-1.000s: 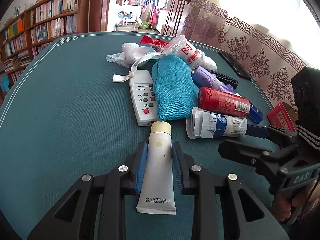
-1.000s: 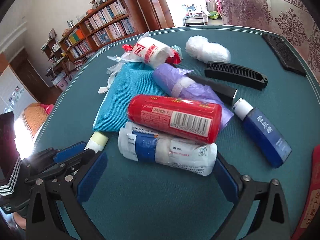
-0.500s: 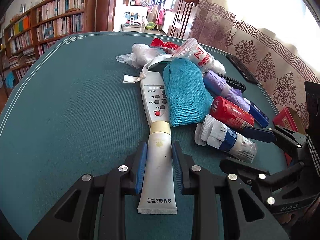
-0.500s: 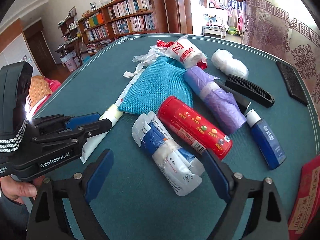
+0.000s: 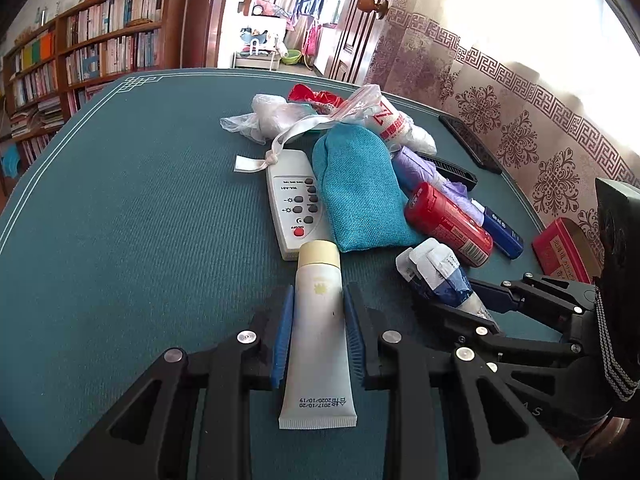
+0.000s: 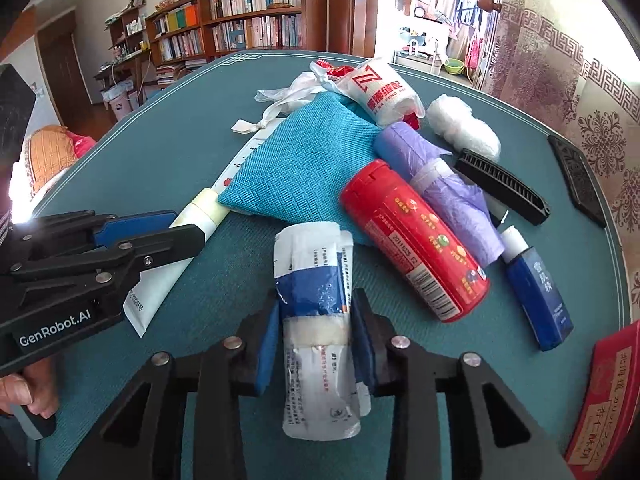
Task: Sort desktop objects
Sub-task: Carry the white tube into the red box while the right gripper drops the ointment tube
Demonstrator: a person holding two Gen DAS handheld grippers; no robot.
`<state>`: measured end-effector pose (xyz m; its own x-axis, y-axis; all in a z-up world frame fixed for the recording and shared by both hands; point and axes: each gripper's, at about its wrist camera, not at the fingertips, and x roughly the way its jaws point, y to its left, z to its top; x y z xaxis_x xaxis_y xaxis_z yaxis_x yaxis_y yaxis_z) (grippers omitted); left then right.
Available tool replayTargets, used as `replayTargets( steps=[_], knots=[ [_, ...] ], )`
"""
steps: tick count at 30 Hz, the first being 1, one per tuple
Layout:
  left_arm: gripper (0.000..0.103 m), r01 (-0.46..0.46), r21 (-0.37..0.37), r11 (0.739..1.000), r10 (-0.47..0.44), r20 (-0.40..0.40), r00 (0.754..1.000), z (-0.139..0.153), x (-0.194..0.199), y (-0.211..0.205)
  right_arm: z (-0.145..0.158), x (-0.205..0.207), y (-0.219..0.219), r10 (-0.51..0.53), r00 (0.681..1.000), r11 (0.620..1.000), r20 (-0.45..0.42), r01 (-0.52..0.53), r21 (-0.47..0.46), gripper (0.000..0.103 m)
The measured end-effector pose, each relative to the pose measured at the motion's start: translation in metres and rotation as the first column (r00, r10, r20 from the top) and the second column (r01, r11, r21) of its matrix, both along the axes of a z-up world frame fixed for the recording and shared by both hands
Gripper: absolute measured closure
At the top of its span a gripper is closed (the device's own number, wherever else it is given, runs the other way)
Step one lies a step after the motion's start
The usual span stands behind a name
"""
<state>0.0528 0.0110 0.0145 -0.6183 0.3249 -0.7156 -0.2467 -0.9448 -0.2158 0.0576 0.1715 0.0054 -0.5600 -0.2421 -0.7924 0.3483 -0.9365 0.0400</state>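
Desktop objects lie heaped on the far half of the teal bench (image 5: pixel 120 220), with two pulled out toward the near edge. Left hand-held gripper (image 5: pixel 318 322) pinches a white cream tube (image 5: pixel 318 332) across its body, cap pointing far toward the grey remote (image 5: pixel 294 204), crimped end nearest the camera. The tube lies flat on the cloth, so the grip looks taken for a lift not yet begun.

Right hand-held gripper (image 6: pixel 316 334) is closing its jaws on a rolled blue-and-white packet (image 6: pixel 316 300); in the right wrist view the blue pads meet both sides of the roll at its taped middle. That placement is sound, in my judgement: the tape binds the loose wrapper, so the roll should not unwind or slip.

Just right of the packet lies a red canister (image 6: pixel 416 240), leaning on a purple bag roll (image 6: pixel 436 184). A blue bottle (image 6: pixel 536 292) sits further right, apart from both. The teal pouch (image 6: pixel 296 160) overlaps the remote and touches the tube's cap end.

Both held items sit clear of the heap on their near side, which favours removal without disturbing it. No sorting container is visible in either view, so the destination cannot be told.

Risk noted: the two grippers work close beside each other and could foul on lifting.
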Motion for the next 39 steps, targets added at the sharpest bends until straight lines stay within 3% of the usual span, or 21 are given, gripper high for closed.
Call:
replayTargets(
  steps=[8,16,21,30,39],
  knots=[
    [0.075,0.05,0.052,0.997,-0.049,-0.021,0.999,0.012,0.006,0.007,0.033,0.033,0.038,-0.156,0.986,0.976,-0.057,0.145,-0.166,0.067],
    [0.075,0.114,0.054,0.992,-0.111,-0.051,0.992,0.023,0.019,0.028,0.054,0.072,0.074,-0.304,0.943,0.945,-0.134,0.281,-0.17,0.067],
    [0.075,0.156,0.039,0.987,-0.155,-0.045,0.987,0.028,0.024,0.048,0.064,0.096,0.109,-0.405,0.898,0.909,-0.173,0.375,-0.183,0.067],
    [0.075,0.217,-0.013,0.976,-0.217,-0.068,0.974,0.046,0.038,0.086,0.074,0.13,0.176,-0.58,0.787,0.813,-0.211,0.544,-0.207,0.067],
    [0.075,0.341,-0.052,0.938,-0.345,-0.115,0.931,0.069,0.055,0.16,0.066,0.146,0.219,-0.667,0.715,0.745,-0.208,0.634,-0.208,0.067]
  ],
)
